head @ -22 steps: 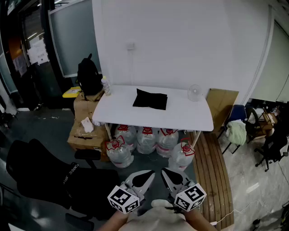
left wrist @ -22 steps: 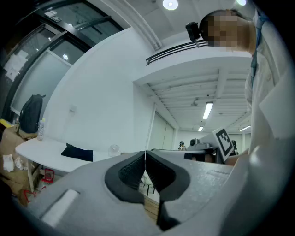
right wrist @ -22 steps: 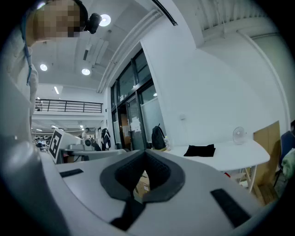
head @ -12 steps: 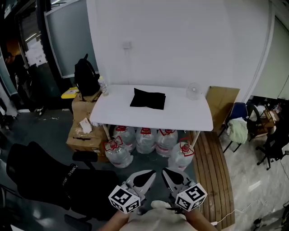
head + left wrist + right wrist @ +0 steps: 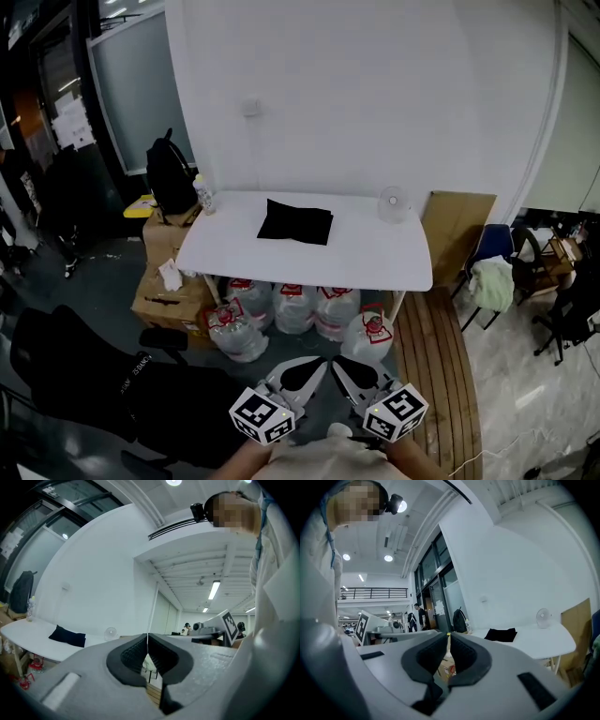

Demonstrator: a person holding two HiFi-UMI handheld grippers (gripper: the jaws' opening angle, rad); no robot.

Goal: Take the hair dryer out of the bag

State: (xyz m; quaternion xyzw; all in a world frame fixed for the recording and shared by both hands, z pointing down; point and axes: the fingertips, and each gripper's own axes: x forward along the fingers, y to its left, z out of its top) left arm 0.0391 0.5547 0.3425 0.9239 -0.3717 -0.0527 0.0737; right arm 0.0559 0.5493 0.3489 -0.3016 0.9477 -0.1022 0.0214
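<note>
Plainly the task has not begun: the black bag [image 5: 295, 222] lies flat on the white table [image 5: 375, 253], well apart from both grippers, and no hair dryer shows, so it is presumably inside. Next comes approaching the table and opening the jaws. The left gripper [image 5: 314, 366] and right gripper [image 5: 343, 366] are held level, side by side near the person's body, each clenched on nothing.

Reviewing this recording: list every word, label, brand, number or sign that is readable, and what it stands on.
Nothing can be read in full.
White lettering on the black office chair: too small to read.
Red-and-white labels on the clear water jugs under the white table: blurred.
Paper sheets posted at far left: unreadable.
Square markers on the left gripper and right gripper: patterns, no words.
</note>
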